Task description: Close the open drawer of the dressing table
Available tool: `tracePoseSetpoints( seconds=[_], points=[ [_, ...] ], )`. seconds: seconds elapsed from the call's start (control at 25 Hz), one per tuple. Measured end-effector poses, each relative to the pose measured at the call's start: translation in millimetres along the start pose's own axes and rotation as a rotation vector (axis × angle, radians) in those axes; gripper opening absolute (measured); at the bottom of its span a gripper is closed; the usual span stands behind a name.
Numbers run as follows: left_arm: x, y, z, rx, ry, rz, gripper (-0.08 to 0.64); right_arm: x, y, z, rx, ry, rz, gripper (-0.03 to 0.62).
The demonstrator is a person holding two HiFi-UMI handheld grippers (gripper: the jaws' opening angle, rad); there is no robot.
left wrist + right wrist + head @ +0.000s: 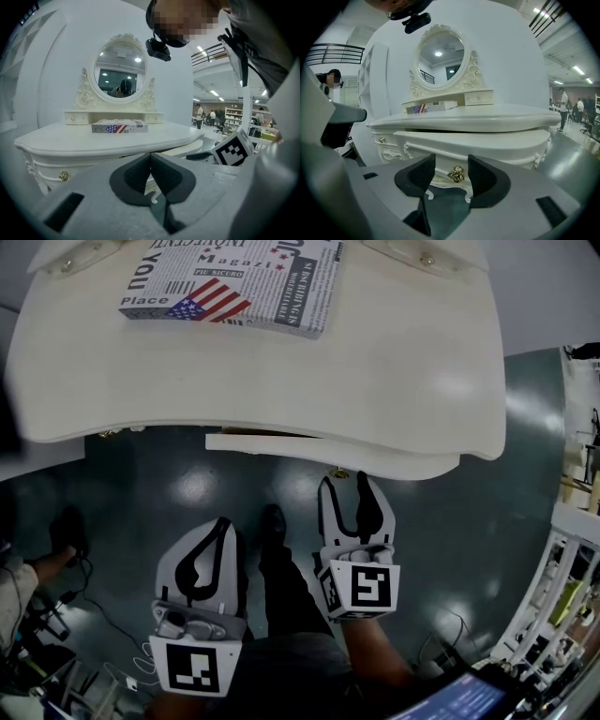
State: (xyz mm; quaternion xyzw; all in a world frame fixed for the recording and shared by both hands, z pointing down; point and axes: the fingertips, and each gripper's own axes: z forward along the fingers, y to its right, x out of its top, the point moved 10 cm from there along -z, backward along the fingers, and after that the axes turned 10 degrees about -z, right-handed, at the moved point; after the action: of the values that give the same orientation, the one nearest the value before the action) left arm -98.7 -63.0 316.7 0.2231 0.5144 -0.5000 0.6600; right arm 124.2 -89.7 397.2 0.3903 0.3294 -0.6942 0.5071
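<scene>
The white dressing table (394, 371) fills the top of the head view. Its centre drawer (319, 448) stands out a little from under the tabletop, with a gold knob (339, 473) on its front. My right gripper (347, 484) is open, its fingertips just short of the drawer front on either side of the knob. In the right gripper view the knob (456, 174) hangs between the open jaws of the right gripper (452, 164), on the drawer front (501, 143). My left gripper (225, 523) is shut and empty, lower and to the left. The left gripper (150, 157) faces the table (108, 140).
A newspaper-print box (234, 282) lies on the tabletop below an oval mirror (120, 75). A small gold-knobbed side drawer (62, 176) sits at the table's left. The person's legs and shoes (272, 526) stand on the dark floor. White shelving (562, 577) is at the right.
</scene>
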Motion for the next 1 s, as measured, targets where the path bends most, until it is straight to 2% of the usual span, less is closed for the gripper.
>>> tracePoseSetpoints(
  seconds=[1.0],
  points=[
    [1.1,-5.5,1.0,0.049,-0.002,-0.008,0.015,10.4,9.8,24.0,0.01,0.023,-0.009,0.201]
  ],
)
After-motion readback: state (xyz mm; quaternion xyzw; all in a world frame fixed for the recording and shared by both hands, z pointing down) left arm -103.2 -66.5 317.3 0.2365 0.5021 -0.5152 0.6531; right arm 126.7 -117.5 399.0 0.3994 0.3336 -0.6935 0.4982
